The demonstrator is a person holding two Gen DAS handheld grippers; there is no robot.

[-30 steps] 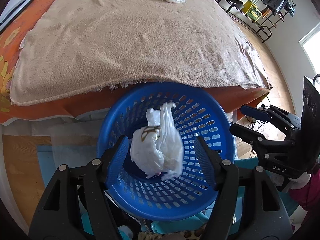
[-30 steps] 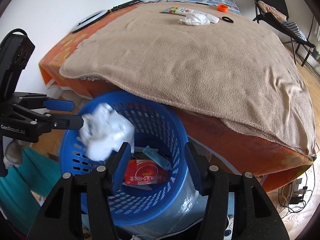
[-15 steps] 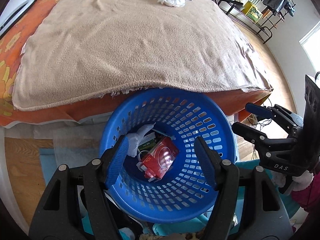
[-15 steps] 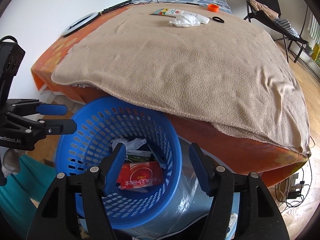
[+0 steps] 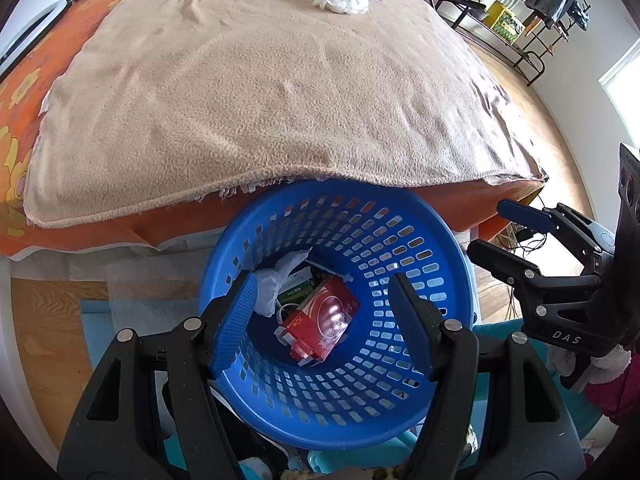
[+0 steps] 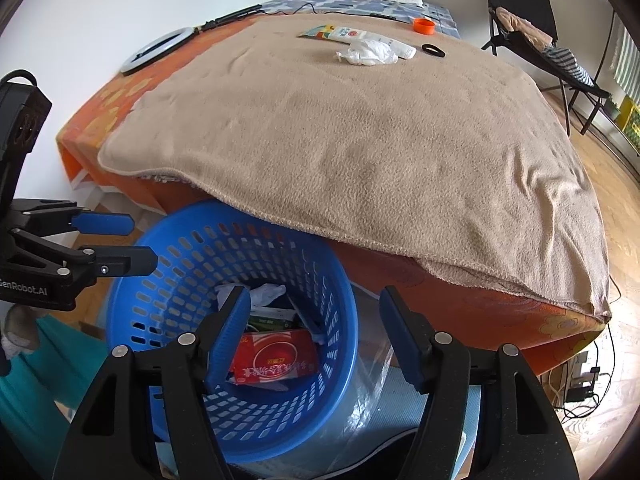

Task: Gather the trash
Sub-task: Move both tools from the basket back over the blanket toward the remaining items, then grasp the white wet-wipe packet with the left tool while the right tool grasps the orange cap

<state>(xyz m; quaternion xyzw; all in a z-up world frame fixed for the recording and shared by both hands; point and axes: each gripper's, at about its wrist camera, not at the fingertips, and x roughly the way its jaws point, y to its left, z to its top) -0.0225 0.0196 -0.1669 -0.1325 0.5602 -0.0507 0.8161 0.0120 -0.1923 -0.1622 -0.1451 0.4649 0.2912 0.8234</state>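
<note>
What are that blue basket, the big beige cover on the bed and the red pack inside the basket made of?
The blue basket looks like moulded plastic: smooth, slightly glossy walls pierced by even rows of slots. The beige cover seems a soft fleece or plush blanket: matte, nubbly pile with a stitched hem. The red pack is probably card or paper under glossy film; it reflects light.

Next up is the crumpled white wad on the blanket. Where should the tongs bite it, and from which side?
Come from above and pinch the crumpled white wad across its puffy middle. It is a loose, low heap, so the bulk gives most to hold. Approach from the near side; the white tube lies right behind it.
</note>
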